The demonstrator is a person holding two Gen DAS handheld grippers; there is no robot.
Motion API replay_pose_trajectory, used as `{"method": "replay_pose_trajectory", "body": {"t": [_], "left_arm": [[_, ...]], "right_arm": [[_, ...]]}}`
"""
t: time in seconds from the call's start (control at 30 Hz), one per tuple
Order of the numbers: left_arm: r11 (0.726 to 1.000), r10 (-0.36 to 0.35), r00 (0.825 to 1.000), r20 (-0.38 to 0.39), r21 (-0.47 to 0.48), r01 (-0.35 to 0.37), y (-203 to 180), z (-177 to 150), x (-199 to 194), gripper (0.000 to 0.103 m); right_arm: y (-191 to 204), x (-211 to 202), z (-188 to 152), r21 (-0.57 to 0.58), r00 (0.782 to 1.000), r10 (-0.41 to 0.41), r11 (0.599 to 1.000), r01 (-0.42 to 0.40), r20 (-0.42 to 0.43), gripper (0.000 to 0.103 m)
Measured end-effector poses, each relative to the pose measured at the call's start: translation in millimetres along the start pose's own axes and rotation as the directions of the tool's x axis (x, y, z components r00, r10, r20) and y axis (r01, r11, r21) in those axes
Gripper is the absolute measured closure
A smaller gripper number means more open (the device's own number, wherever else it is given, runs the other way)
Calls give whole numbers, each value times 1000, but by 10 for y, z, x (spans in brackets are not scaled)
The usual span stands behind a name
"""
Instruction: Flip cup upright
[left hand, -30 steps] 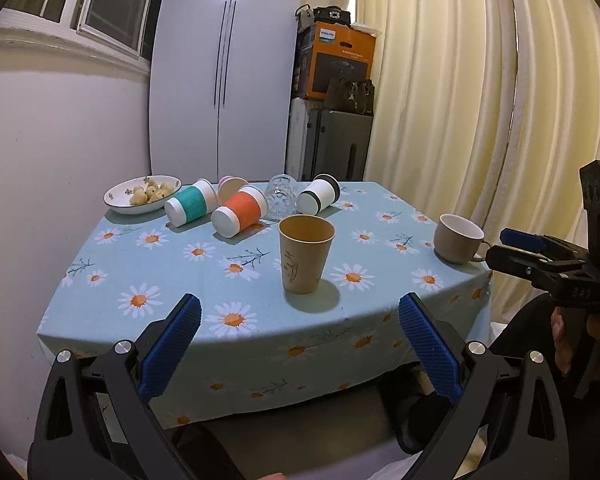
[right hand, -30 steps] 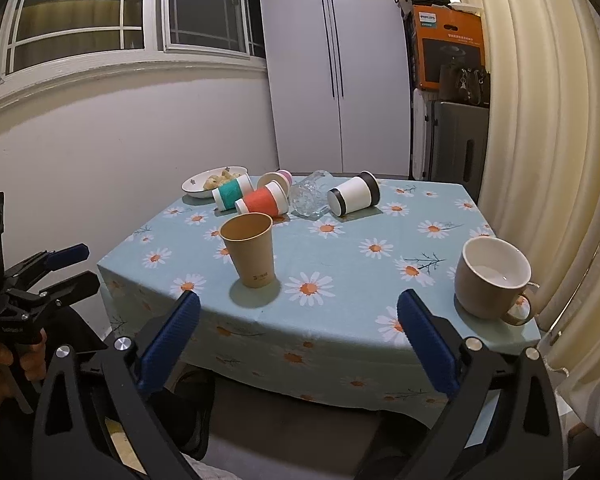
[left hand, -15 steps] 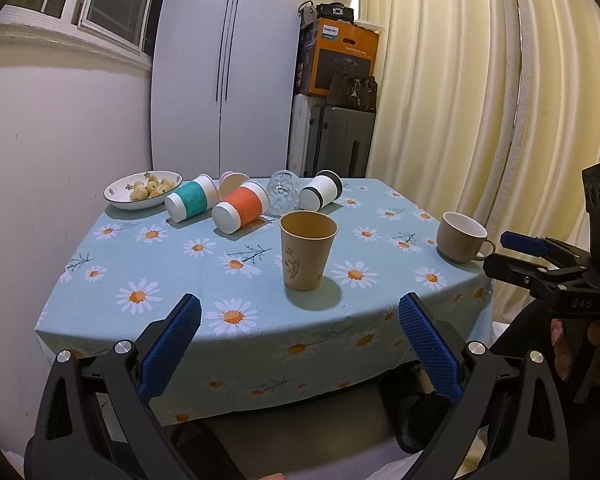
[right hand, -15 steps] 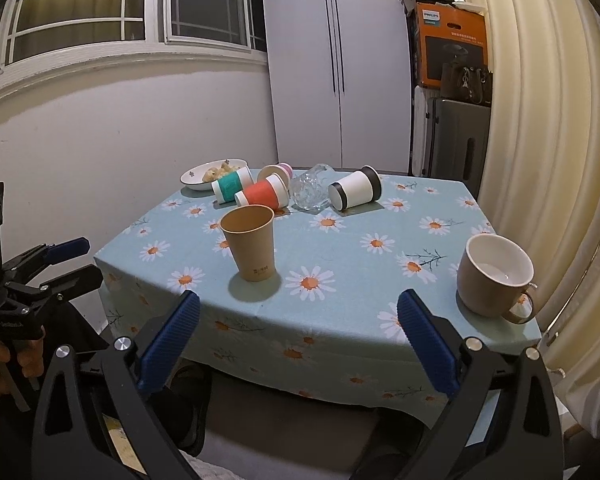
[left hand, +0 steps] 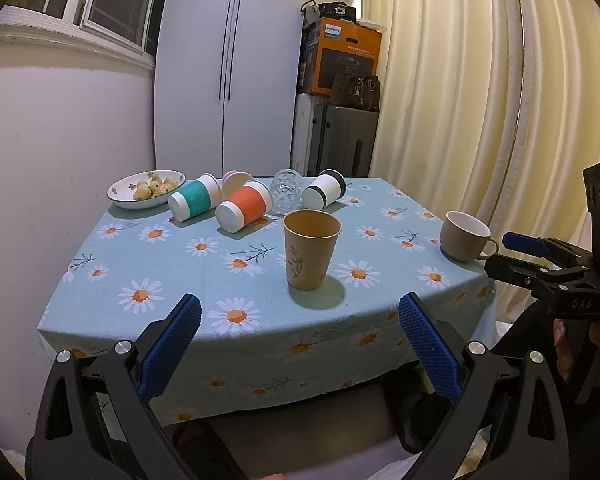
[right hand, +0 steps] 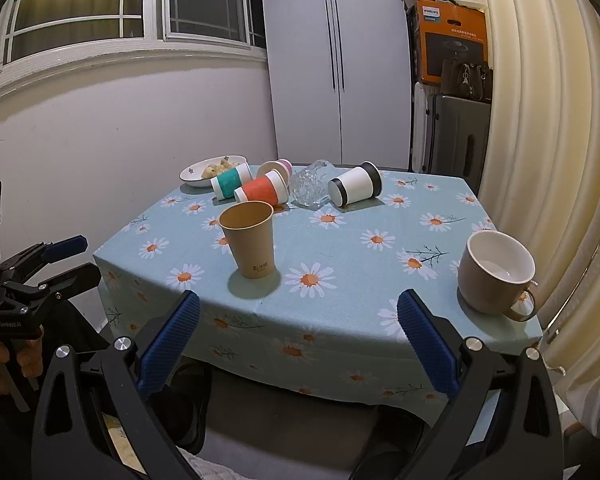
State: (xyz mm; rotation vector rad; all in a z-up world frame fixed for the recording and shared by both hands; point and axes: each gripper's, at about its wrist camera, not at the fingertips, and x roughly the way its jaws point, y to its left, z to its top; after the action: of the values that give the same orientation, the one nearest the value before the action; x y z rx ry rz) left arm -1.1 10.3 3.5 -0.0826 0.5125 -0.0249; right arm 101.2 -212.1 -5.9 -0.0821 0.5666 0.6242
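Observation:
A brown paper cup (left hand: 310, 254) (right hand: 250, 242) stands upright near the table's front edge. A beige mug (left hand: 464, 235) (right hand: 496, 272) stands upright at the front right corner. At the back lie a teal-sleeved cup (left hand: 194, 202) (right hand: 230, 180), an orange-sleeved cup (left hand: 244, 210) (right hand: 260, 192), a pink cup (left hand: 234, 180), a clear glass (left hand: 286, 196) (right hand: 310, 188) and a white cup with a black band (left hand: 324, 194) (right hand: 354, 188), all on their sides. My left gripper (left hand: 298, 344) (right hand: 66, 258) and my right gripper (right hand: 298, 342) (left hand: 520, 254) are open, empty and held off the front edge.
A bowl of food (left hand: 146, 190) (right hand: 212, 170) sits at the back left of the daisy tablecloth (left hand: 172, 264). A white wardrobe (left hand: 224, 68), stacked boxes and luggage (left hand: 340, 96) stand behind. Curtains (left hand: 480, 100) hang on the right.
Both grippers have drawn back a little from the table and risen slightly. Nothing on the table has moved.

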Motion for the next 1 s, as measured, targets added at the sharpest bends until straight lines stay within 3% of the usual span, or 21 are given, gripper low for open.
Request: {"method": "replay_pose_trajectory", "body": {"t": [1.0], "left_arm": [[1000,8,1000,-12,-3,-8,2,-9,15,7]], "right_arm": [[5,9,-15,-5,1000,0,1000,0,-8,5]]}}
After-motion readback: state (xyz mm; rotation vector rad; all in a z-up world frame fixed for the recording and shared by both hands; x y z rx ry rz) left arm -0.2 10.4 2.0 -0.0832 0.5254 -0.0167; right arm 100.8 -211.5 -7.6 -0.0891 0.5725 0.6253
